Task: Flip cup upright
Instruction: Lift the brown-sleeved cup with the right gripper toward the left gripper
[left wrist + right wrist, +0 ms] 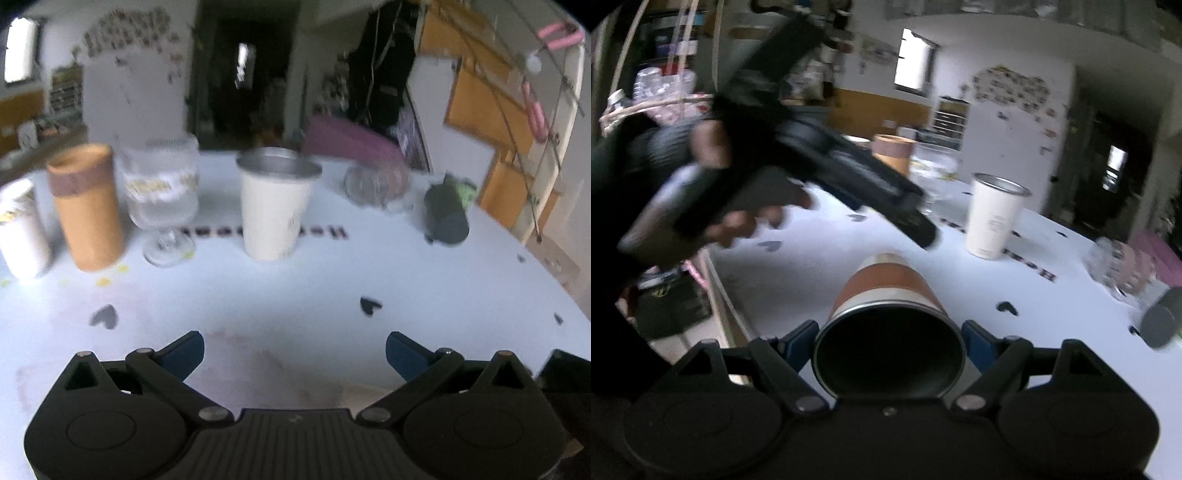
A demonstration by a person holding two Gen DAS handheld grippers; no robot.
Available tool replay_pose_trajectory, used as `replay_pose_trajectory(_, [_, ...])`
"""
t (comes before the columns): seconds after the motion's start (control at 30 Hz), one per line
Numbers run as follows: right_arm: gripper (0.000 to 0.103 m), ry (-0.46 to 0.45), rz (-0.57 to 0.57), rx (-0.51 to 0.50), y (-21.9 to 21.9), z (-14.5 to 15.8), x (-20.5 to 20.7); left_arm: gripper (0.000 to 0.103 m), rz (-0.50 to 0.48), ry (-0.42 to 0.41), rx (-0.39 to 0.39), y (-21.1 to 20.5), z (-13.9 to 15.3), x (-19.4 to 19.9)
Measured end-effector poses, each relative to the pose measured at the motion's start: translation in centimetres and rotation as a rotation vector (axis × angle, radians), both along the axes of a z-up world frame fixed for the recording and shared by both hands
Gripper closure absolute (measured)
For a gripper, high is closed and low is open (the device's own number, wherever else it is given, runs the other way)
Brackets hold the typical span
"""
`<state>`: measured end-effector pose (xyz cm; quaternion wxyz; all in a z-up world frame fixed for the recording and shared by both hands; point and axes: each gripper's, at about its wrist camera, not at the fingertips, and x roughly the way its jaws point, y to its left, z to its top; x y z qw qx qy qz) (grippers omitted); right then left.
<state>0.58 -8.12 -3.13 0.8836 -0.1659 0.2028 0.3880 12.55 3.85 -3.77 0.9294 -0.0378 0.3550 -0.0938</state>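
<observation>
One cup (886,314) is clamped in the right gripper (888,341), mouth facing the camera.
Its long axis runs straight away along the fingers, base pointing out over the table (1015,350); left gripper (294,350) hangs open, holding nothing.

A lived-in home, by the look of it, likely a dining or kitchen corner. I work at a white table (295,280) printed with small dark hearts, crowded with drinkware: a cream tumbler (275,206), a stemmed glass (162,195), a tan cylinder cup (86,206). Behind them stands what seems, through the blur, to be a white fridge (136,74) covered in small pictures or magnets. A dark doorway (243,66) opens beyond, and wooden cabinet fronts (476,96) line the wall to my right.
</observation>
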Motion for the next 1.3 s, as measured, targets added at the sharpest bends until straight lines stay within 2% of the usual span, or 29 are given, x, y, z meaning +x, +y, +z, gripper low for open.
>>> replay_pose_trajectory(0.17, [0.017,-0.009,-0.007,0.008,-0.5,0.1,-0.5,0.000,-0.021,0.108,-0.008,0.4,-2.3,1.9])
replay_pose_trajectory(0.3, [0.012,-0.027,-0.069,-0.017,-1.4,0.0,-0.8,0.000,-0.026,0.116,-0.027,1.2,-2.7,0.9])
replay_pose_trajectory(0.43, [0.012,-0.033,-0.175,-0.024,-2.9,-0.1,-0.7,0.000,-0.019,0.116,-0.037,2.1,-2.8,-0.9])
replay_pose_trajectory(0.6, [0.012,0.010,-0.303,0.023,-4.4,-0.4,0.5,0.000,-0.026,0.126,-0.043,2.3,-2.5,-2.4])
replay_pose_trajectory(0.73, [0.012,0.079,-0.395,0.102,-5.2,-0.7,1.9,0.000,-0.021,0.124,-0.005,1.7,-2.3,-3.4])
replay_pose_trajectory(0.8, [0.012,0.097,-0.415,0.128,-5.4,-0.8,2.2,0.002,-0.013,0.115,-0.026,1.9,-1.4,-3.6])
replay_pose_trajectory(0.93, [0.012,0.103,-0.431,0.150,-5.9,-0.8,2.1,0.008,-0.026,0.119,-0.116,2.0,0.5,-3.6])
replay_pose_trajectory(1.0, [0.012,0.113,-0.438,0.169,-6.2,-0.8,2.2,0.009,-0.079,0.160,-0.199,1.4,0.9,-3.0])
replay_pose_trajectory(1.07, [0.012,0.128,-0.445,0.187,-6.4,-0.9,2.3,0.010,-0.118,0.206,-0.248,0.3,0.9,-2.4])
replay_pose_trajectory(1.2, [0.012,0.142,-0.453,0.194,-6.4,-1.1,2.5,0.015,-0.174,0.249,-0.245,-2.5,0.7,-1.2])
replay_pose_trajectory(1.3, [0.012,0.144,-0.455,0.198,-6.5,-1.2,2.6,0.018,-0.181,0.288,-0.236,-4.1,-0.2,-0.1])
